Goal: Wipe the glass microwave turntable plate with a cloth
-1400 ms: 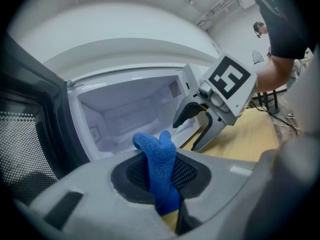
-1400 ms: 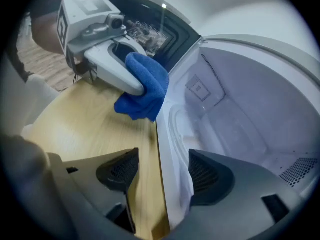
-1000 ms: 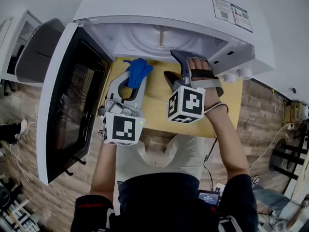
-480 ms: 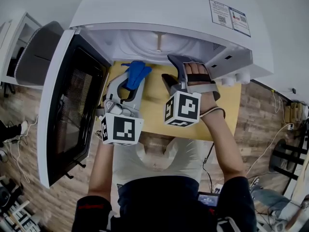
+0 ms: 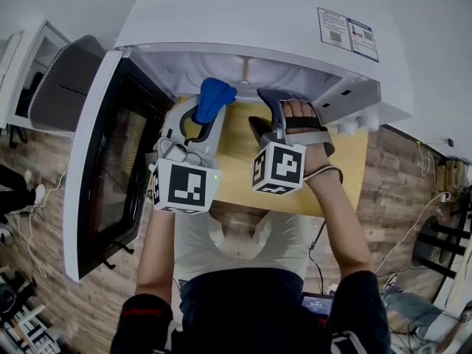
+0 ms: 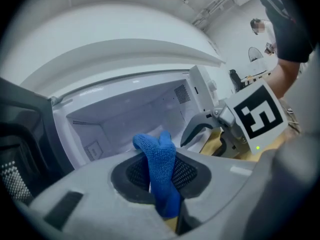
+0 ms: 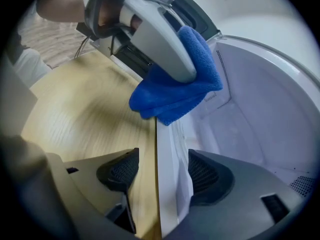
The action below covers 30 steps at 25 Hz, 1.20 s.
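Cloth first: it is a blue microfibre one, folded, and my left gripper is clamped on it, with a bunch standing up past the pads and the rest hanging down between them. I hold it at the mouth of the white microwave, just over the front lip of the cavity, above the wooden table on which the oven stands. The microwave's door hangs wide open on my left, past the table's left edge.

My right gripper sits just beside the left one, nearer the oven's control side, with its jaws spread apart and nothing gripped. In the right gripper view the white front edge of the cavity runs up between the two pads, with table wood under the left pad and the oven's pale interior beyond the right one. My right hand is strapped into that gripper's handle.

The cavity's walls and vent holes show, but I cannot make out the glass turntable plate in any view.
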Each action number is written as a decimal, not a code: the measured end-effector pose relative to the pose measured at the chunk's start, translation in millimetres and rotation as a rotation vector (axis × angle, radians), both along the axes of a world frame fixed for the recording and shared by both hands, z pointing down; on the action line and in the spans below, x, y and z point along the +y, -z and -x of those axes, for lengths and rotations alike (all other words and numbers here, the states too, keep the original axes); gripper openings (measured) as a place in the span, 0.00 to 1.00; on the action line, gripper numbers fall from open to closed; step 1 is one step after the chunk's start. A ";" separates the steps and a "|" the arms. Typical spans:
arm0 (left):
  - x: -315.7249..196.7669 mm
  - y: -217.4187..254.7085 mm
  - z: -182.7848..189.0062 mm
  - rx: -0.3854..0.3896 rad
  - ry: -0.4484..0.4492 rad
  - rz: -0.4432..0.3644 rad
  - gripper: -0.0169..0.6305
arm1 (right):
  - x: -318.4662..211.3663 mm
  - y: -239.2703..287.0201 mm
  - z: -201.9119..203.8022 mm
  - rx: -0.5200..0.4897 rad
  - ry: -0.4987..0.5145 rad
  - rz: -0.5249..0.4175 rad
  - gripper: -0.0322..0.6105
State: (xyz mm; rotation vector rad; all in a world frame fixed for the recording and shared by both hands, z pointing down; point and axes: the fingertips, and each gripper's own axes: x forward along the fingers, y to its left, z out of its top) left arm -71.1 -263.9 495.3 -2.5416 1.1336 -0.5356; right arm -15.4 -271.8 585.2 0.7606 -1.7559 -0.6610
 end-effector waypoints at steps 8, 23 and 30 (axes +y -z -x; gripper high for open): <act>-27.6 23.9 -9.5 0.109 -0.015 -0.035 0.11 | -0.3 0.3 0.1 0.005 0.004 -0.010 0.50; -85.6 31.8 -25.0 0.144 0.043 -0.075 0.11 | -3.7 1.7 0.1 -0.007 -0.003 -0.048 0.49; -96.3 39.2 -36.1 0.123 0.029 -0.093 0.11 | -3.8 1.7 0.1 -0.007 -0.005 -0.049 0.49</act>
